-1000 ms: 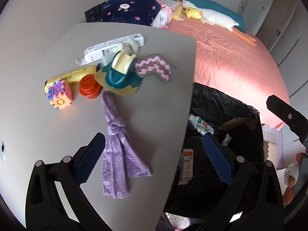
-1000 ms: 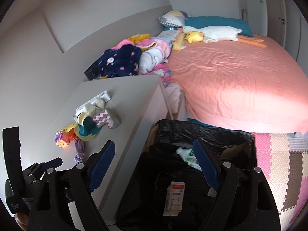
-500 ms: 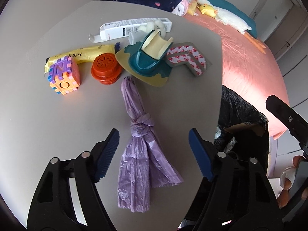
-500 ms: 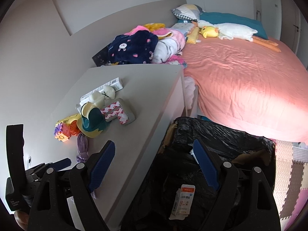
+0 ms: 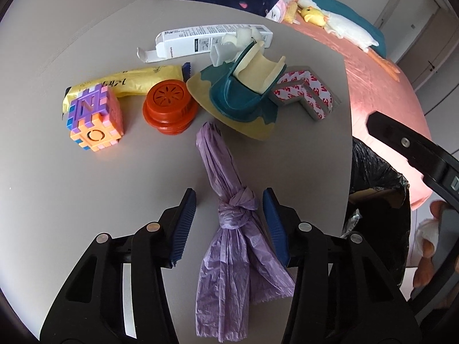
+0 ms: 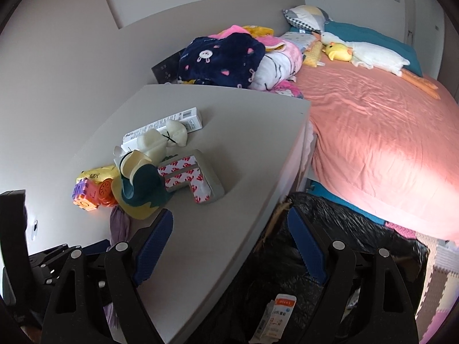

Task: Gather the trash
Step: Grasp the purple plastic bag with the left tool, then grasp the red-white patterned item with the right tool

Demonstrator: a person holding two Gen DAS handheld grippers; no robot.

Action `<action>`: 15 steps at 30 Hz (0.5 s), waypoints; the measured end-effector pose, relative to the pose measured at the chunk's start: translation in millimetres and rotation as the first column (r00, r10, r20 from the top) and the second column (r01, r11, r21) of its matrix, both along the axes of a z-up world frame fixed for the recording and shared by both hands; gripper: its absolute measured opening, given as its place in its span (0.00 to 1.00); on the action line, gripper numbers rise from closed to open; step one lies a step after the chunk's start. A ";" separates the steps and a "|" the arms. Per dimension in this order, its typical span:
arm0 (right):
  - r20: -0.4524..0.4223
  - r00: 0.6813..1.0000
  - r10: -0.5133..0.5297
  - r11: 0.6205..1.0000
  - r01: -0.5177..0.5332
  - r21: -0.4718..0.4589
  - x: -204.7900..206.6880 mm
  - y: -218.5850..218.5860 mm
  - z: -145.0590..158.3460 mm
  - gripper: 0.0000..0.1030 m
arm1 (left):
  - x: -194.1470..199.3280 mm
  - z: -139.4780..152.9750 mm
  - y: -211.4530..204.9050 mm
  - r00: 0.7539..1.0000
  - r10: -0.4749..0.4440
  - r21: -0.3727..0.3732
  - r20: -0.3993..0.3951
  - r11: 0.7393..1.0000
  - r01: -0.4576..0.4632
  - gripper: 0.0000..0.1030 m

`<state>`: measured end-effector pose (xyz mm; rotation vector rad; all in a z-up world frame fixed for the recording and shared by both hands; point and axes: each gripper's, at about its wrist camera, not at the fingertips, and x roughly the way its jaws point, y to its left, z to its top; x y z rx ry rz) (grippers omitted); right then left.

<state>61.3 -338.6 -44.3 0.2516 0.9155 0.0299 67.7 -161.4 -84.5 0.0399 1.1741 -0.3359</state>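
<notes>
A purple plastic bag [image 5: 226,177], tied in a knot, lies flat on the grey table [image 5: 86,200]. My left gripper [image 5: 229,196] points down over it with a blue pad on each side of the knot. Its jaws are closing with the bag between them; the right pad is close to the knot, while a gap shows on the left. My right gripper [image 6: 229,216] stands open and empty, above the table's edge and the black trash bag [image 6: 352,223]. A strip of the purple bag [image 6: 119,223] shows in the right wrist view too.
Beyond the bag lie a foam puzzle cube [image 5: 94,117], an orange lid [image 5: 169,104], a yellow wrapper [image 5: 129,81], a white carton [image 5: 200,40], a teal and cream holder [image 5: 241,91] and a taped corner guard [image 5: 304,94]. A pink bed [image 6: 373,132] is to the right.
My left gripper came down and forward over the purple bag, and its jaws narrowed around the knot. The right gripper shifted towards the table, still as wide open.
</notes>
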 end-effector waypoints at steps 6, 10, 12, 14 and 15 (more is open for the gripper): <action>-0.025 0.998 0.055 0.998 -0.055 -0.017 27.3 10.3 -11.0 0.62 | 8.1 0.1 8.2 1.000 0.016 -0.015 -0.002 1.000 -0.016 0.36; -0.027 0.997 0.073 0.997 -0.074 -0.026 40.2 15.5 -17.8 0.60 | 9.3 -0.4 13.1 1.000 0.024 -0.028 -0.001 0.999 -0.024 0.28; -0.022 0.997 0.077 0.996 -0.078 -0.032 46.2 17.4 -20.0 0.58 | 8.2 0.0 13.1 1.000 0.019 -0.023 0.001 1.000 -0.019 0.28; -0.025 0.996 0.085 0.996 -0.086 -0.036 52.7 19.2 -22.5 0.47 | 9.2 0.2 13.8 1.000 0.021 -0.031 -0.007 0.999 -0.022 0.28; -0.028 0.996 0.085 0.995 -0.086 -0.044 56.4 19.8 -24.8 0.39 | 10.3 0.6 14.3 1.000 0.017 -0.032 -0.014 0.999 -0.017 0.28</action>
